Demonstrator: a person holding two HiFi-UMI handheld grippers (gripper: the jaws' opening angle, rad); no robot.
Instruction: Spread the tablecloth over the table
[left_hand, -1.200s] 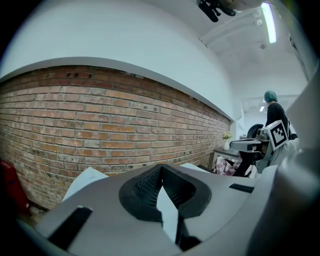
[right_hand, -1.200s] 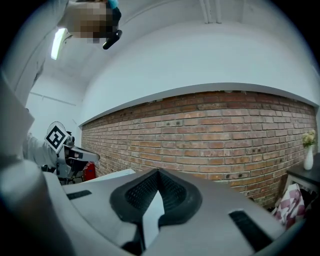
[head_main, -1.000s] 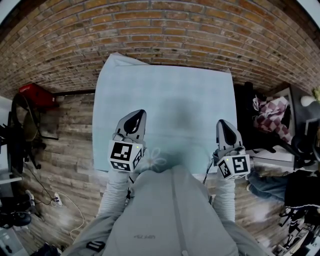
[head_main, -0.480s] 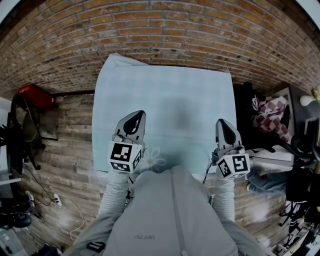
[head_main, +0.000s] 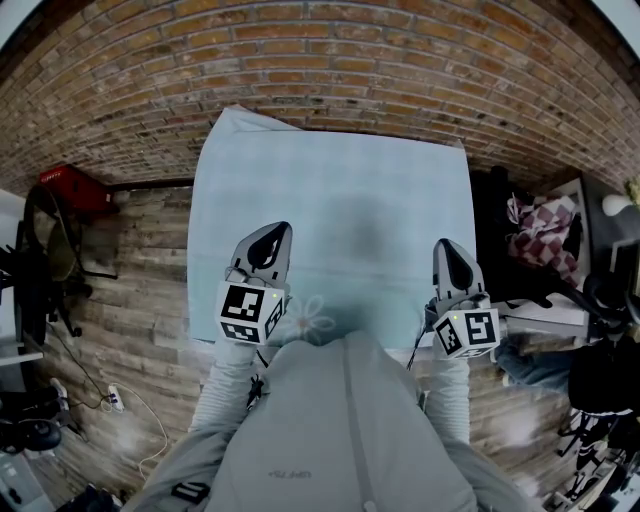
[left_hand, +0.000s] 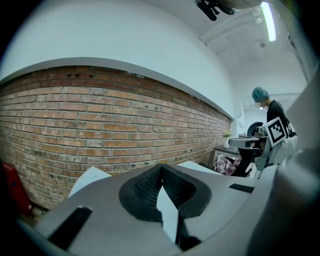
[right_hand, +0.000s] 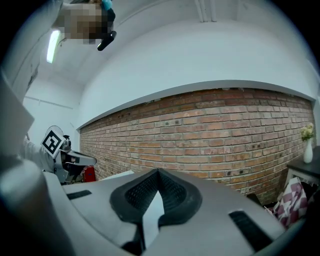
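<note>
left gripper (head_main: 270, 232): jaws closed together, nothing between | right gripper (head_main: 446, 248): jaws closed, empty | both over lower part of tablecloth (head_main: 340, 180) | tablecloth: pale blue, spread flat, frame centre, below brick wall (head_main: 320, 60)

We see almost nothing altered over the last second. The one change lies just beyond the near right corner of the tablecloth (head_main: 330, 190): the blue patch (head_main: 510, 366) low by the floor there shows less than before. A second ago it stretched well out from that corner, and half a second ago it was shorter. Now only a stub nearest the corner remains. What it is, we cannot tell.
</note>
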